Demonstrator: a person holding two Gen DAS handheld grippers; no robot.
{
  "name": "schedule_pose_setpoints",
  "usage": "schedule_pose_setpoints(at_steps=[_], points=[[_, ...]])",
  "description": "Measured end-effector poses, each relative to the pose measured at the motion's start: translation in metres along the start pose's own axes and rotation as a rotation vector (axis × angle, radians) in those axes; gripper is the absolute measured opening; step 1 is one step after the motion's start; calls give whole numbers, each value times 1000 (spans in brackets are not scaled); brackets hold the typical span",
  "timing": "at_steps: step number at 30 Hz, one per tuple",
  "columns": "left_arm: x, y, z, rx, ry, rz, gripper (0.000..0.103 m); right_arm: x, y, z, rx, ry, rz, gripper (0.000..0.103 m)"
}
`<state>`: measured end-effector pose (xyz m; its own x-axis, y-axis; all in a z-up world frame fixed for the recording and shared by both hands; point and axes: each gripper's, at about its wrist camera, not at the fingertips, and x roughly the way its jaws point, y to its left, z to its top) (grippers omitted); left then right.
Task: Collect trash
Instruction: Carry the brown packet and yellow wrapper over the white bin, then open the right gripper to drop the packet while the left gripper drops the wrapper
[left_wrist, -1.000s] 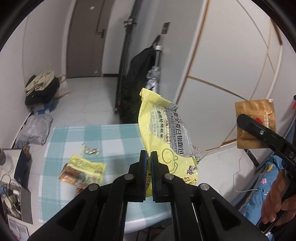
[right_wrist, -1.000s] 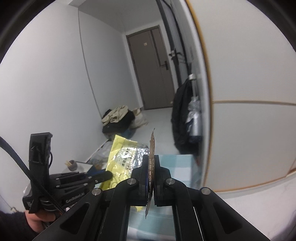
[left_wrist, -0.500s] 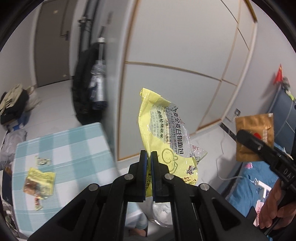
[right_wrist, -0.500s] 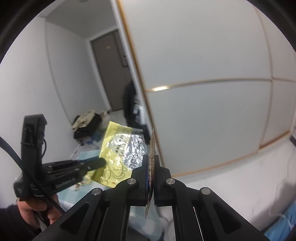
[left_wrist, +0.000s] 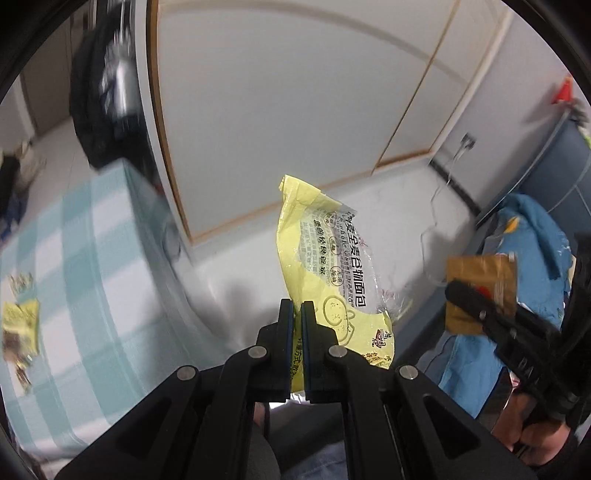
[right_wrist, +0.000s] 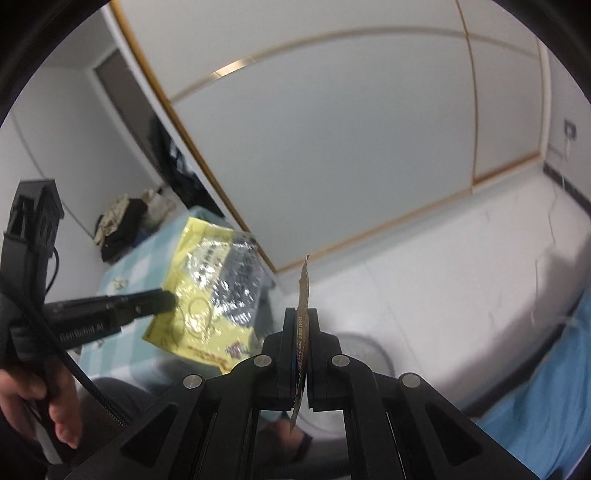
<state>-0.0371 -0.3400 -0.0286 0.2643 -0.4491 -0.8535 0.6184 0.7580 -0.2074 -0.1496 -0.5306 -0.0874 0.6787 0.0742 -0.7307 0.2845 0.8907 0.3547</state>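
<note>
My left gripper (left_wrist: 297, 308) is shut on the lower edge of a yellow bread wrapper (left_wrist: 325, 266) with printed text, which stands up in the air past the table's edge. The same yellow wrapper (right_wrist: 207, 291) shows in the right wrist view with the left gripper (right_wrist: 168, 297) clamped on it. My right gripper (right_wrist: 302, 314) is shut on a flat brown packet (right_wrist: 303, 291), seen edge-on; in the left wrist view the brown packet (left_wrist: 480, 280) faces the camera at right, held by the right gripper (left_wrist: 452, 288). A round pale bin (right_wrist: 365, 358) lies below the right gripper, blurred.
A table with a blue-and-white checked cloth (left_wrist: 85, 266) sits at left, with a yellow snack wrapper (left_wrist: 20, 328) and a small wrapper (left_wrist: 20, 284) on it. White wall panels (left_wrist: 295, 110) stand ahead. Blue bedding (left_wrist: 532, 266) lies at right. A black bag (left_wrist: 99, 110) hangs at the back.
Both grippers swung right and downward, away from the table toward the floor by the wall, each still holding its wrapper. The table slid to the left of both views and a bin came into sight.
</note>
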Motion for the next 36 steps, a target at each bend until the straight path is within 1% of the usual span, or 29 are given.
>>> schedule_pose_setpoints(at_steps=[2,6,7,9,12,15,17,18,20,22,23,24,26,28,32,36], points=[[16,-2,1,6,43,27,0,16,-8,-8,28,44,-8,3],[48,-12,-4,43,154,28,0,45,-16,-24,64,136,-25,3],[56,-14,-6,47,180,24,0,47,-24,-29,73,157,-29,3],[65,-17,-10,52,214,33,0,63,-29,-36,93,205,-39,3],[86,-7,-15,-4,280,5,0,82,-36,-42,125,270,-59,3],[92,0,-14,-63,319,-15,0,97,-41,-43,150,317,-78,4],[89,1,-12,-67,304,-3,0,107,-41,-46,167,342,-84,6],[91,3,-13,-75,312,3,0,113,-45,-47,177,351,-92,6],[96,3,-14,-84,338,15,0,120,-48,-47,198,354,-94,6],[97,6,-14,-87,336,81,0,125,-51,-45,207,353,-96,7],[97,8,-14,-97,328,100,0,128,-53,-46,205,354,-102,8],[98,11,-13,-107,327,104,0,128,-54,-47,203,353,-114,12],[99,11,-14,-113,339,92,0,127,-53,-44,203,342,-115,14],[100,8,-16,-103,344,102,0,120,-53,-42,204,328,-119,16],[105,9,-18,-106,369,97,0,107,-59,-40,213,282,-131,33],[113,11,-19,-117,403,81,0,98,-64,-36,218,244,-140,40]])
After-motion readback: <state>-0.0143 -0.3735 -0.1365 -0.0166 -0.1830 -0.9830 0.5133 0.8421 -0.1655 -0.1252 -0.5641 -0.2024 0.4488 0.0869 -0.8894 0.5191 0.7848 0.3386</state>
